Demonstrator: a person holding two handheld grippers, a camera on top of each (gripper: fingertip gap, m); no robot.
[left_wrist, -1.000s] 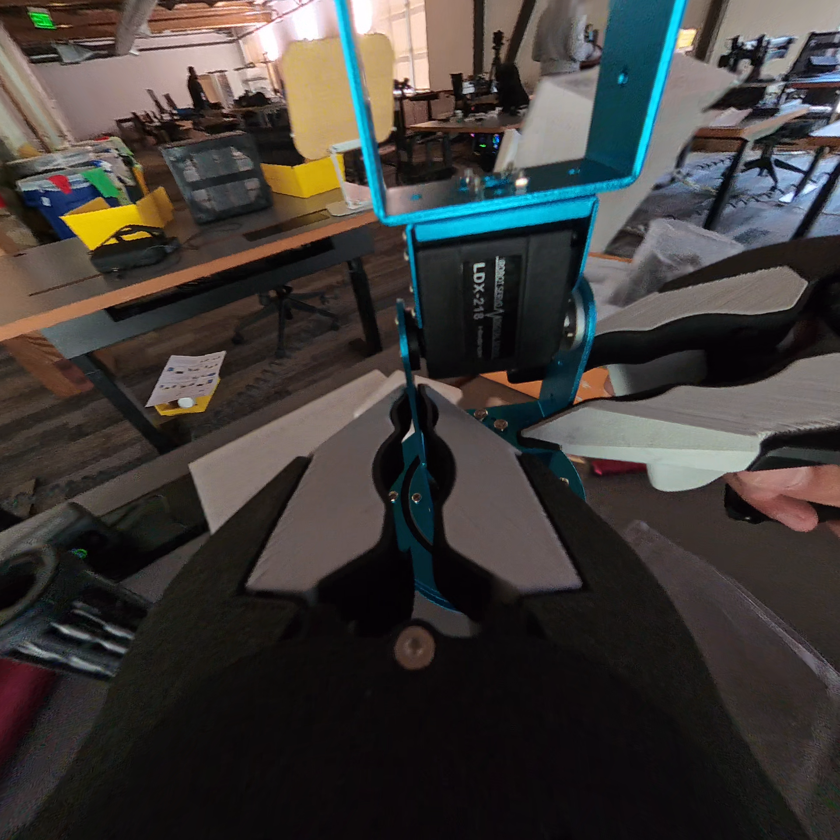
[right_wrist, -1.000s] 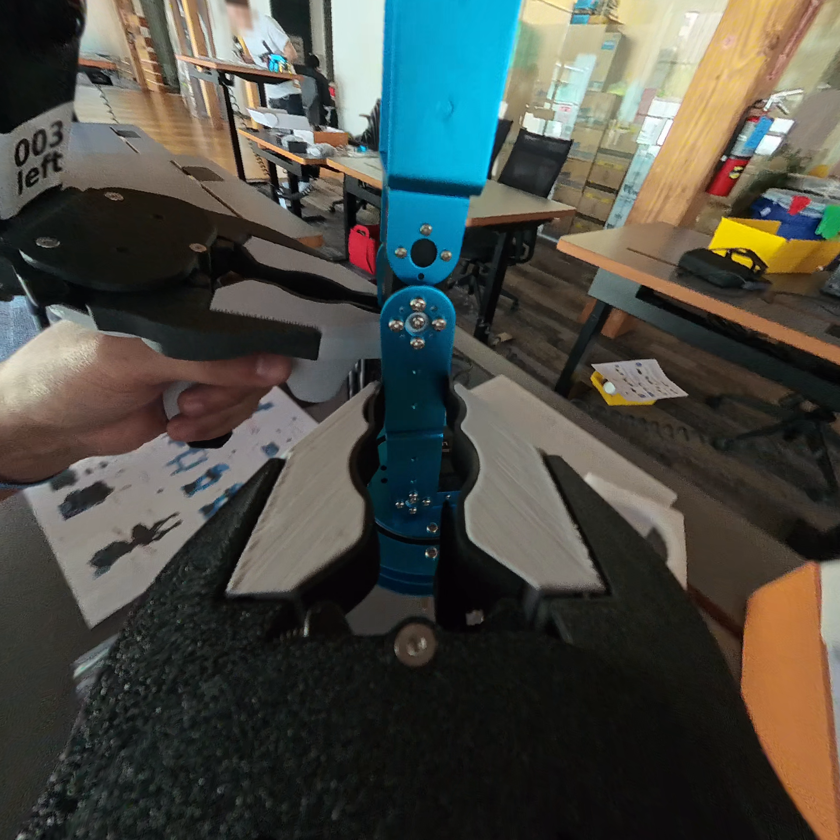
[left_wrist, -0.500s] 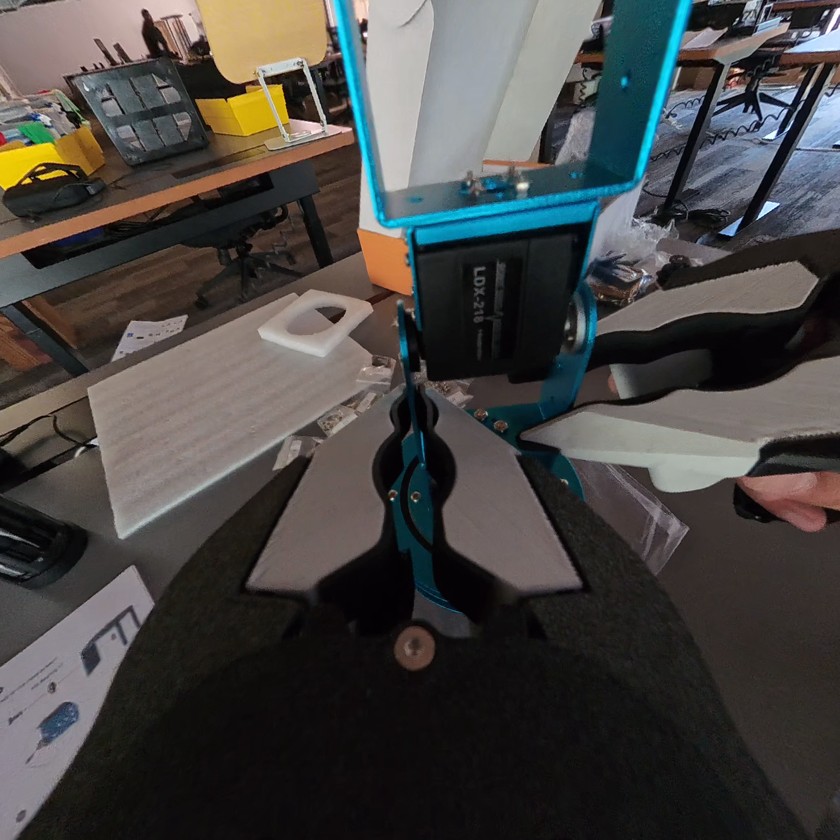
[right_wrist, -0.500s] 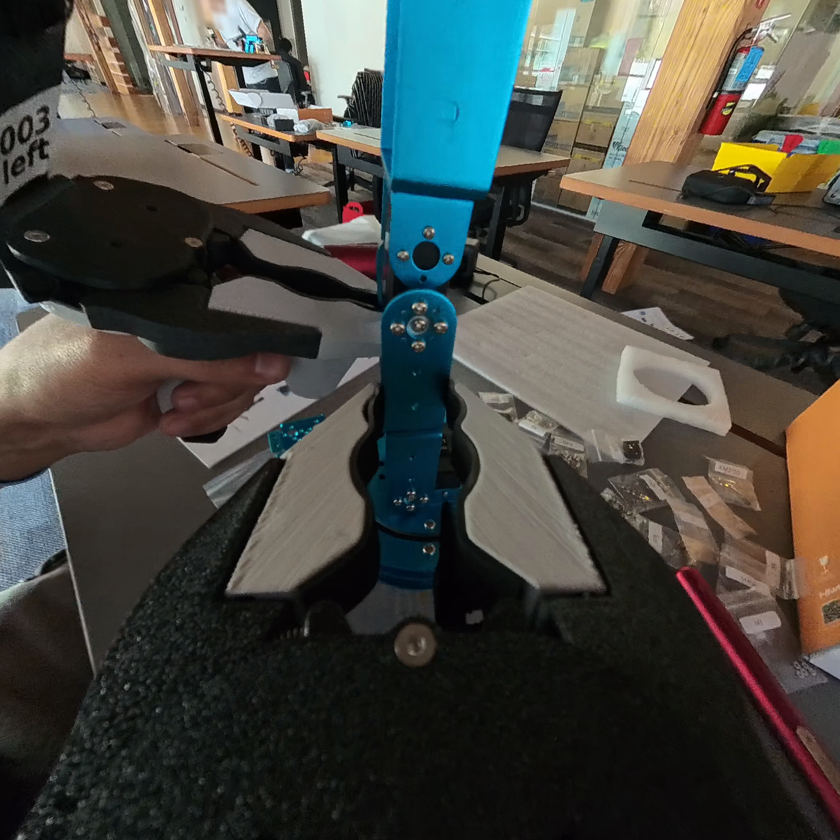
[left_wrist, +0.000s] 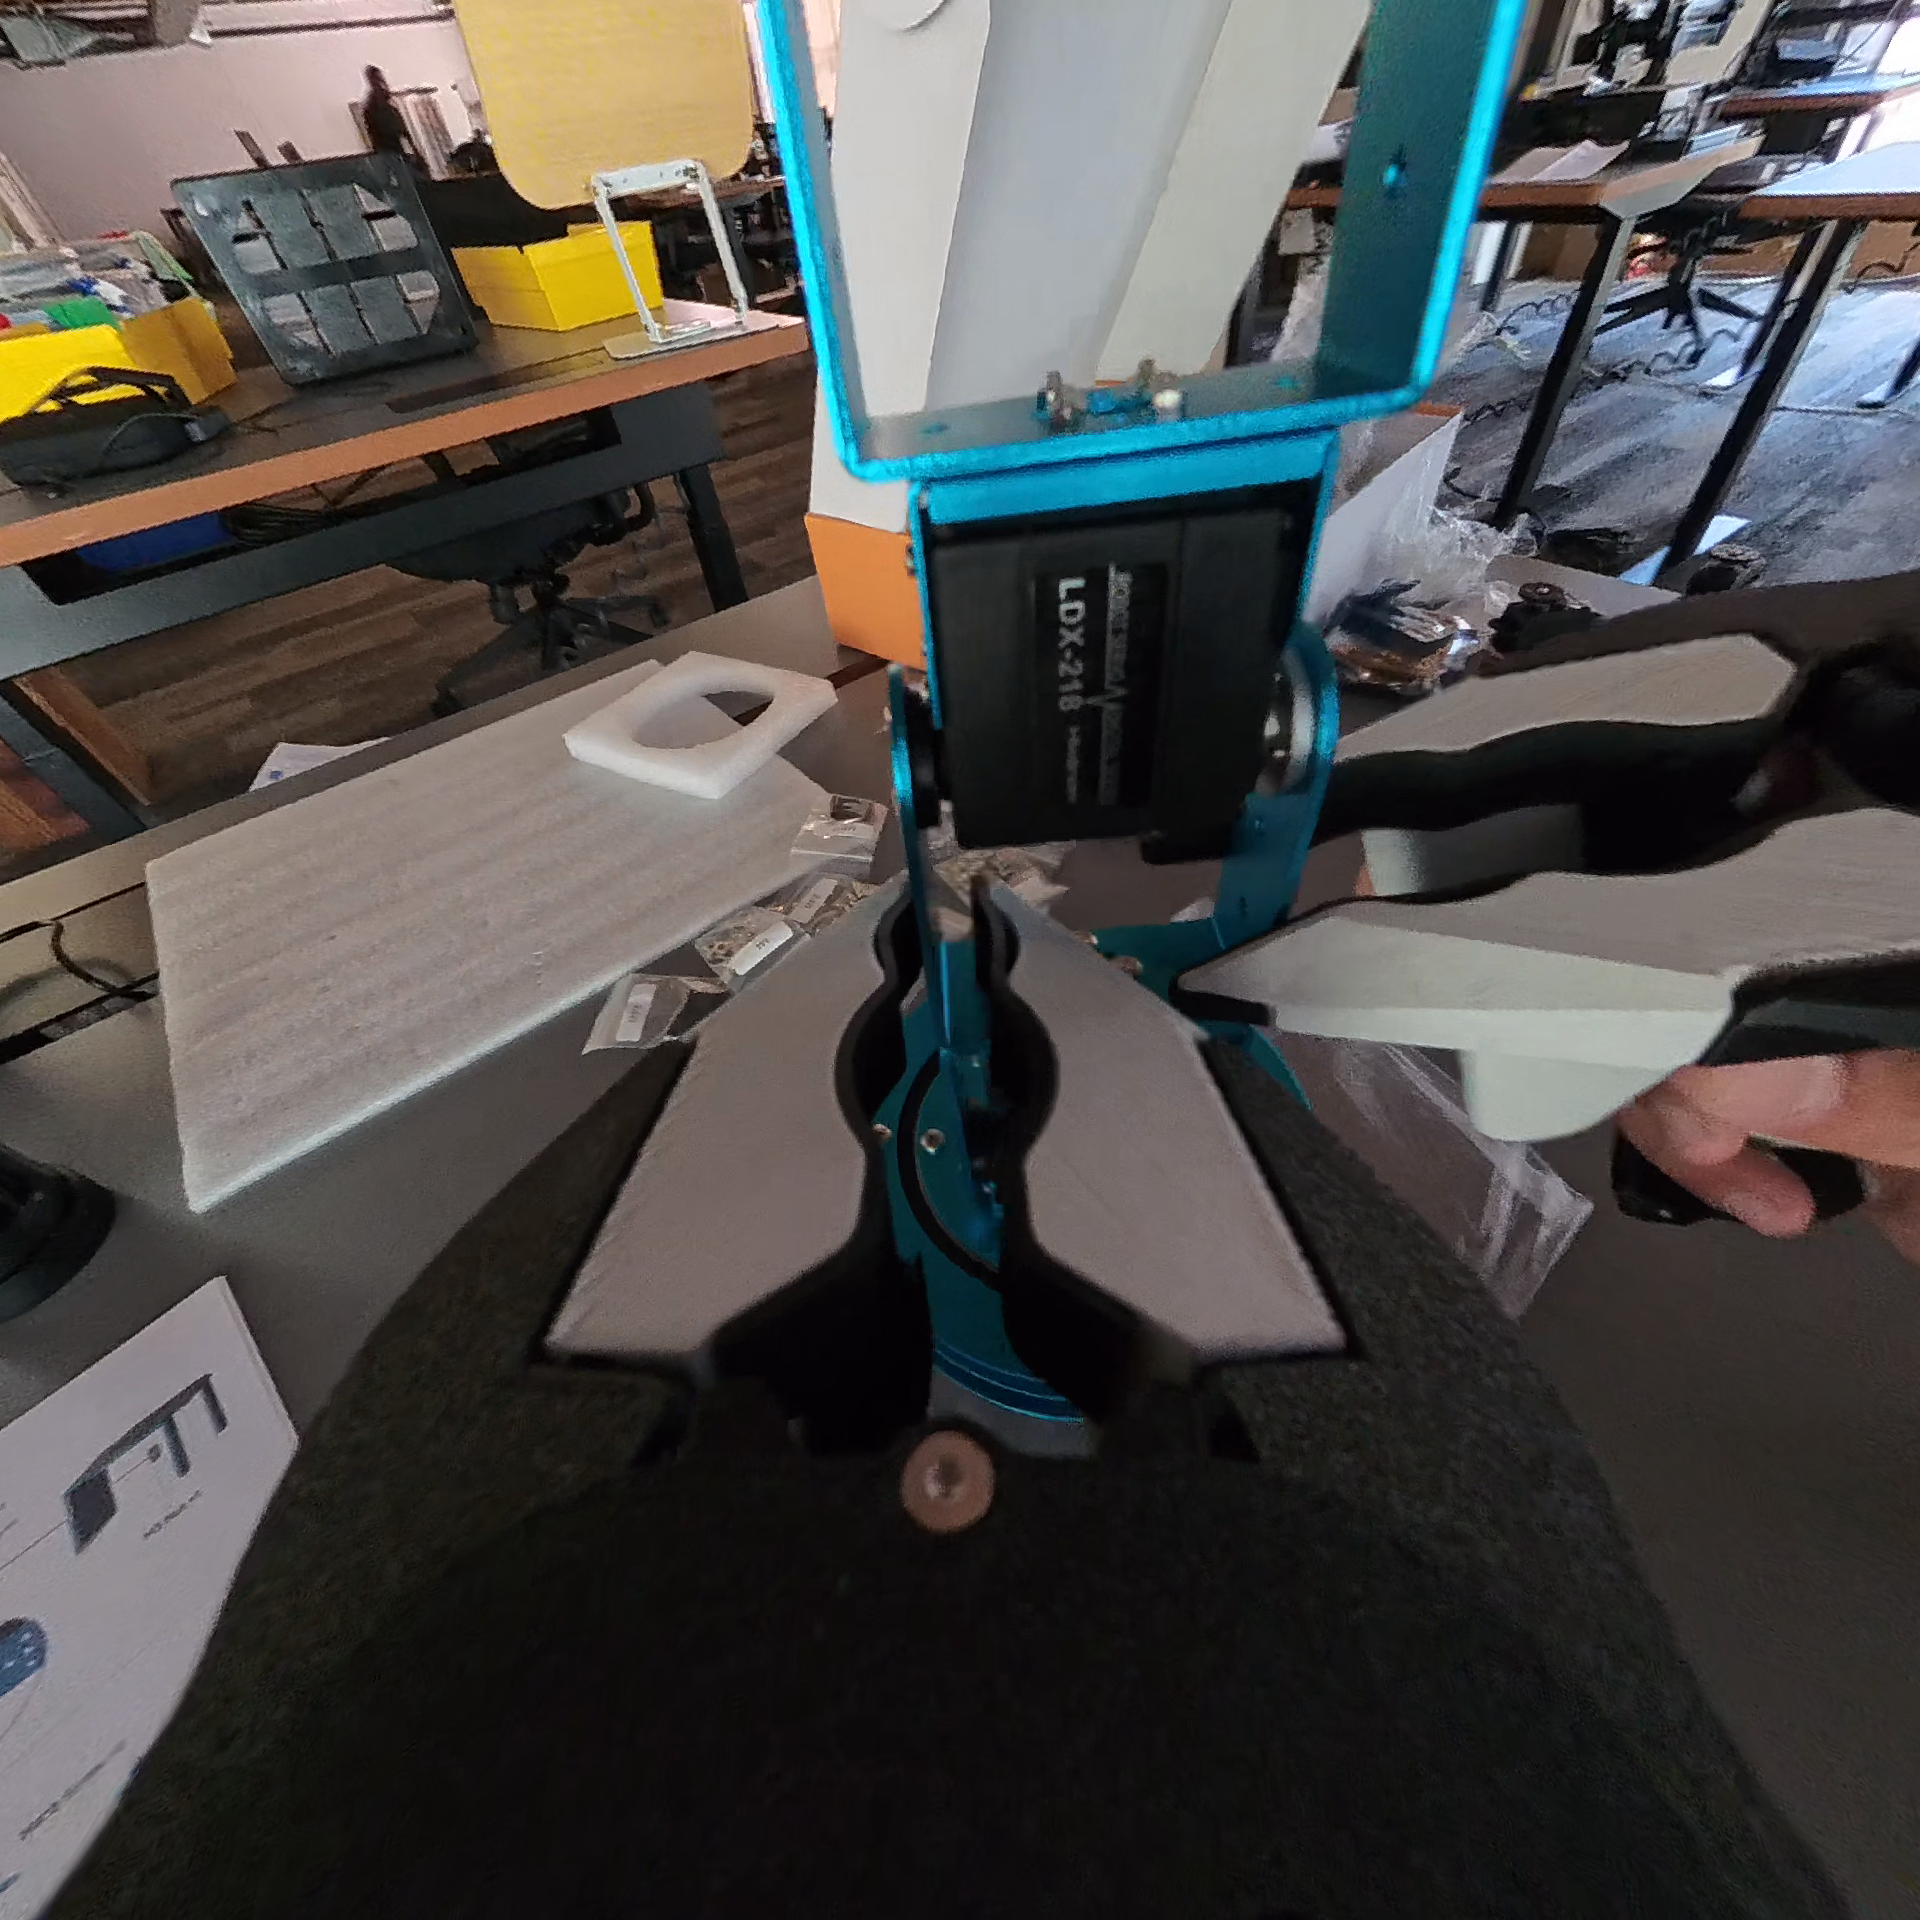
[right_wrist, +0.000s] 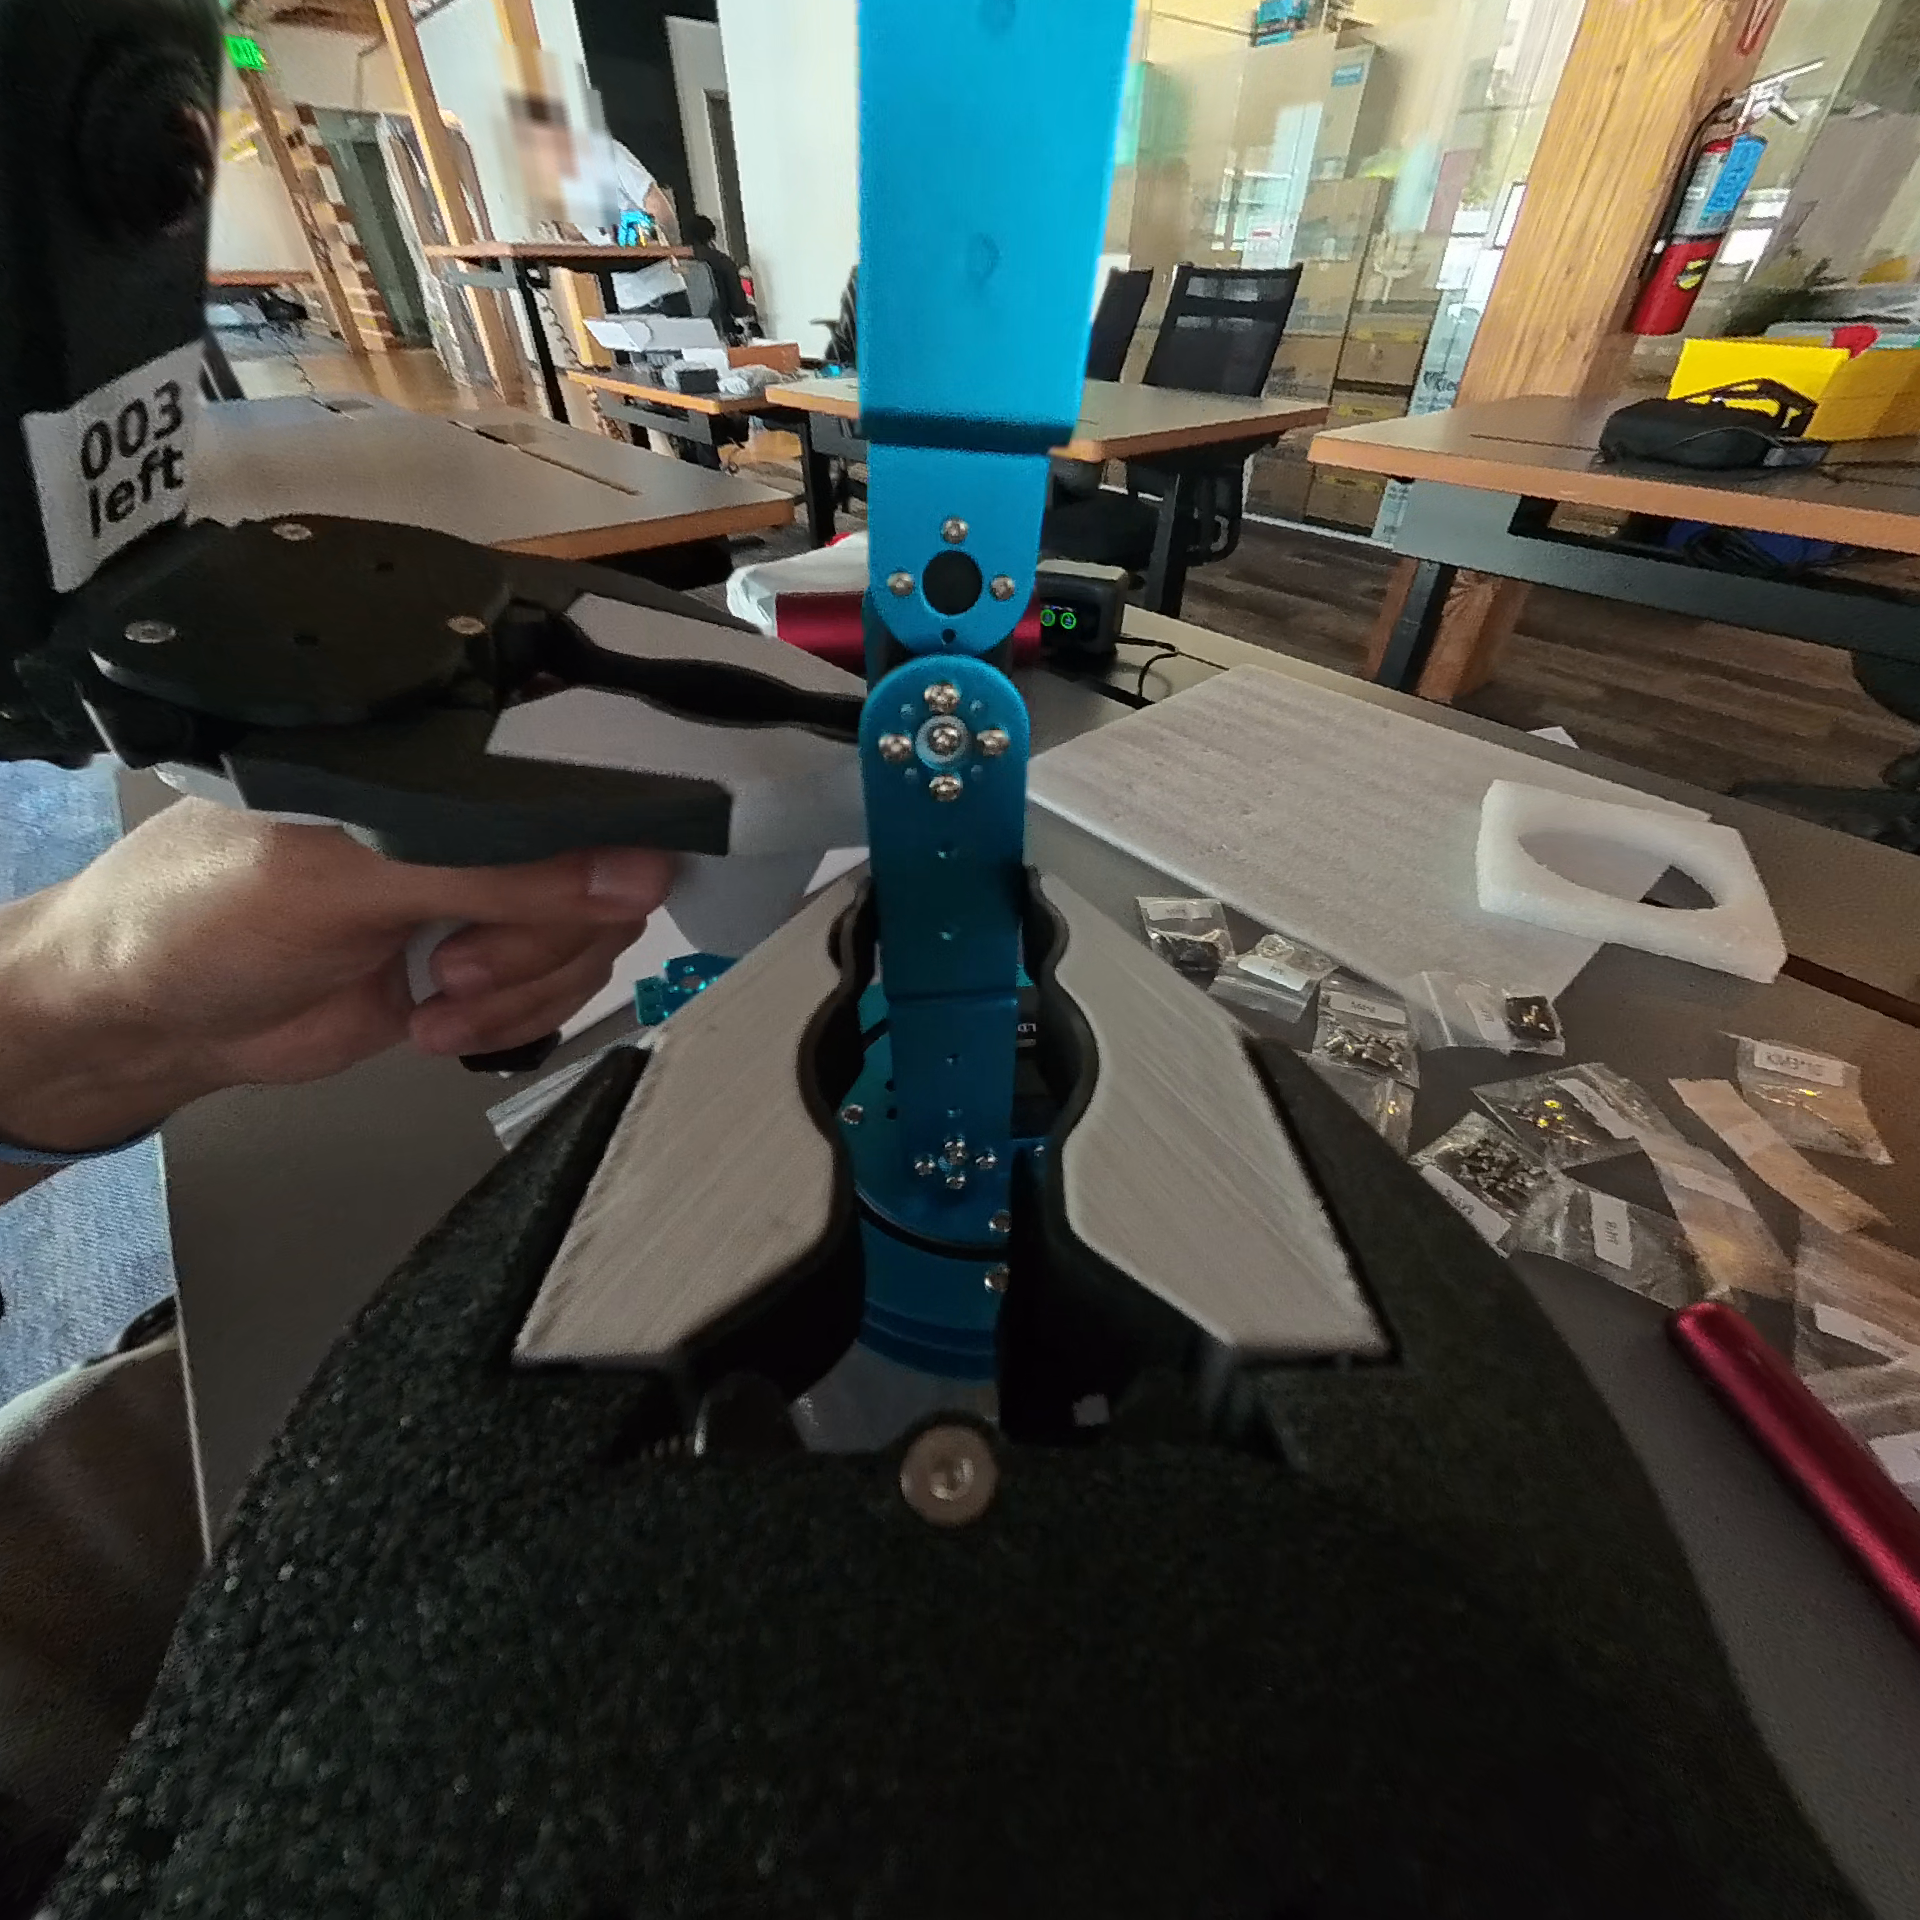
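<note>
A blue metal bracket assembly (left_wrist: 1122, 436) with a black servo (left_wrist: 1101, 686) stands upright above the grey table (left_wrist: 1714, 1507). My left gripper (left_wrist: 951, 904) is shut on a thin blue plate at the assembly's lower end. My right gripper (left_wrist: 1262, 883) comes in from the right, its jaws closed on the blue bracket just below the servo. In the right wrist view my right gripper (right_wrist: 945, 894) is shut on the blue arm (right_wrist: 945, 748). My left gripper (right_wrist: 831, 748) grips the arm from the left, held by a hand (right_wrist: 260, 977).
On the table lie a white foam sheet (left_wrist: 447, 935), a foam frame with a hole (left_wrist: 707, 717), several small bags of screws (right_wrist: 1455, 1060), a red rod (right_wrist: 1808, 1444), a printed sheet (left_wrist: 94, 1538), a clear plastic bag (left_wrist: 1486, 1195) and an orange-and-white box (left_wrist: 862, 582). Only a small space, under 4 cm, lies between the two pairs of fingers. The red rod (right_wrist: 1808, 1444) is about equally far from each gripper, around 25 cm.
Both grippers have come down with the blue assembly, so the table top with foam and bags now fills the view. Both grips are unchanged.
</note>
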